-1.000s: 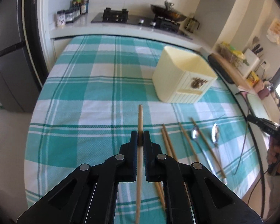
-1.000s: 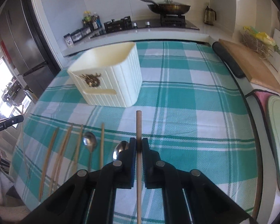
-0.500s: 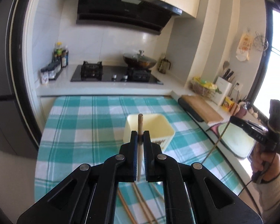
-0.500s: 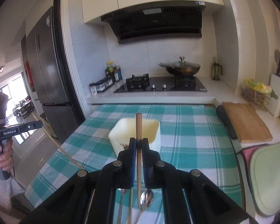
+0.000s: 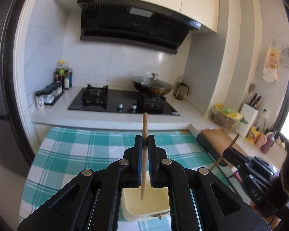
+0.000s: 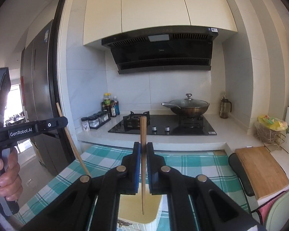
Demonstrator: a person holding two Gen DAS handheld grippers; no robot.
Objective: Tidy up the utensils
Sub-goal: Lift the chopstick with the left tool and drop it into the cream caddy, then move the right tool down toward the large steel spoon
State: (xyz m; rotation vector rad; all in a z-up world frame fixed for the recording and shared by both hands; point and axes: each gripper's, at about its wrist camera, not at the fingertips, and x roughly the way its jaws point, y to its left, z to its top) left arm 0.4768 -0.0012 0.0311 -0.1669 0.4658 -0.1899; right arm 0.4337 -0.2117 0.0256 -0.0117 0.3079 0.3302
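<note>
L gripper (image 5: 144,140): jaws pinched tight on one wooden chopstick (image 5: 144,154), held roughly upright, thin tip pointing down over the open mouth of the cream holder box (image 5: 144,209). Tip hangs above the box opening, not touching its floor as far as can be seen.

R gripper (image 6: 143,148): jaws likewise clamped on a second chopstick (image 6: 143,165), also near upright, tip down over the same box. Box interior looks bare where visible; much of it is hidden by the gripper bodies.

Box sits on the green-and-white checked tablecloth (image 5: 77,154).

Behind: stove w/ lidded wok (image 6: 186,105), spice jars (image 6: 98,119), cutting board (image 6: 260,169) to the right.
</note>
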